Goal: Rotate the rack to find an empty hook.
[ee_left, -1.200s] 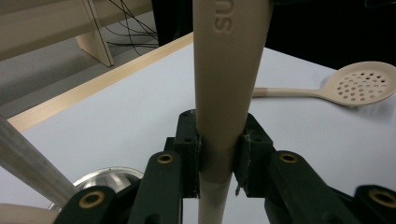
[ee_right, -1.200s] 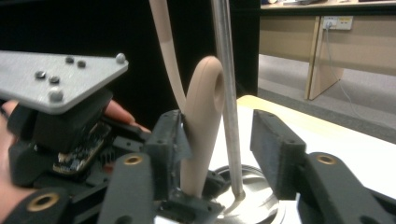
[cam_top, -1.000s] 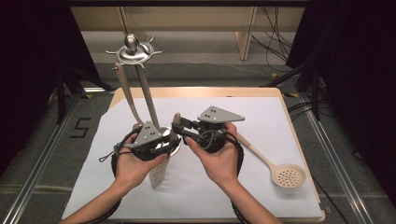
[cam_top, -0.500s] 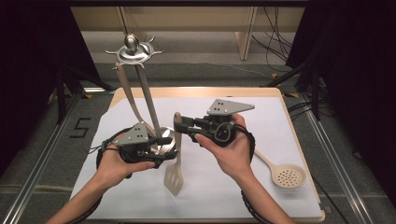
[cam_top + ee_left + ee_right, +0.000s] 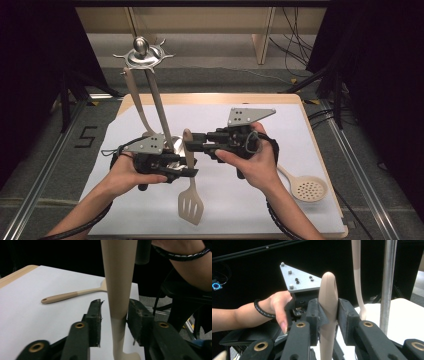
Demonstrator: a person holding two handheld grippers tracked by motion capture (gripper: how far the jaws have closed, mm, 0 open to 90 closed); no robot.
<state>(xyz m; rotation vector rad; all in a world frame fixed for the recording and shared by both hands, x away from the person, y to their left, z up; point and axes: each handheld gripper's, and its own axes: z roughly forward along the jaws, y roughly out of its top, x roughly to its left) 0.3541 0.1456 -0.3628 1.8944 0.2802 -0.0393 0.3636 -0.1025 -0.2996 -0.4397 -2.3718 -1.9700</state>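
Hanging upright, beige slotted spatula

text: "5" | on: floor mat left of table | faint, likely taped

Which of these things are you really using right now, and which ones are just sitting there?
In use: slotted spatula, clamped near its handle tip by the right gripper; left gripper, jaws around its handle; utensil stand.

Lying about: skimmer spoon on the white mat.
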